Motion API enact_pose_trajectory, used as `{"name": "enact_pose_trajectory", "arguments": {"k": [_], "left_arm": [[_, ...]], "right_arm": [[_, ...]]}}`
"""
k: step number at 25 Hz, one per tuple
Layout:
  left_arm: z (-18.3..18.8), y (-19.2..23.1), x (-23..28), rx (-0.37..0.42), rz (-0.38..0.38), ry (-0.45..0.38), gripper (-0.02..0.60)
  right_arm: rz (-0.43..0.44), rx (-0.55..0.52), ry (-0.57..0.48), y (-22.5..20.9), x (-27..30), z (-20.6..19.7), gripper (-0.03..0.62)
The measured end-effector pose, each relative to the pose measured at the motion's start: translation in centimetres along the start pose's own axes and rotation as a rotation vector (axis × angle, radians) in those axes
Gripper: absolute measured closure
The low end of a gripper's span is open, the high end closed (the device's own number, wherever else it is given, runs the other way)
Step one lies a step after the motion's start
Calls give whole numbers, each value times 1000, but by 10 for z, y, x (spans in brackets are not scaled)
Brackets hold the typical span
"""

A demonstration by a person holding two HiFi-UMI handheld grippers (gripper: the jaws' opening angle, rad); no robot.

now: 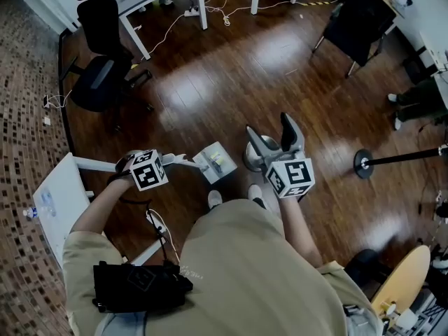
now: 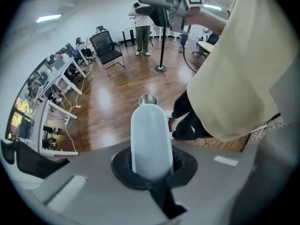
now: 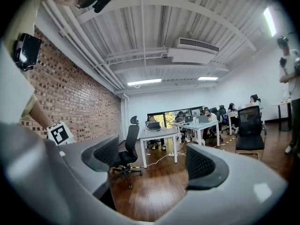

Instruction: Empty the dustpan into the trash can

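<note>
The left gripper [image 2: 151, 163] is clamped on the dustpan's white handle [image 2: 150, 135], its dark pads wrapping the smooth rounded shaft from both sides. The shaft runs away from the fingers, pointing steeply down towards the floor. Just past its far end, in line with the fingers, stands the small steel trash can [image 2: 148, 99], beside the person's dark shoes [image 2: 187, 123]. In the head view the pan [image 1: 215, 161] hangs off the floor at the handle's end, with a few yellowish scraps inside.

The right gripper [image 3: 152, 163] is released and empty. Its pads stand apart, and between them show only the wooden floor and, far beyond, an office chair [image 3: 125, 149].

The dustpan looks like light, stiff plastic. A grip this far back lets the pan act as a lever, and the slick handle may roll in the pads. A hold nearer the pan would likely give steadier tipping, so the loose scraps don't spill early.
</note>
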State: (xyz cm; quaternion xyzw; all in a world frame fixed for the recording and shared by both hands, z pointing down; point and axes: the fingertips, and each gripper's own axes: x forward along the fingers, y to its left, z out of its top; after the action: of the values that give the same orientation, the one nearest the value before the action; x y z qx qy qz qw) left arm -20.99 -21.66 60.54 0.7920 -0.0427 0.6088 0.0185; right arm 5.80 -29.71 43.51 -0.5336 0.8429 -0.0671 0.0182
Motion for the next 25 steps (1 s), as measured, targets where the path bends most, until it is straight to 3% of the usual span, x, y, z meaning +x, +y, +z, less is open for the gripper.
{"name": "enact_pose_trajectory", "arguments": {"k": [11,25], "left_arm": [[52,11,-118,144,-12,21,581],[128,31,-157,282,-35,16,581]], "right_arm": [[-125,17,5,-47,-47,-7,158],[-333,-6,12,-109,-123,-17,157]]}}
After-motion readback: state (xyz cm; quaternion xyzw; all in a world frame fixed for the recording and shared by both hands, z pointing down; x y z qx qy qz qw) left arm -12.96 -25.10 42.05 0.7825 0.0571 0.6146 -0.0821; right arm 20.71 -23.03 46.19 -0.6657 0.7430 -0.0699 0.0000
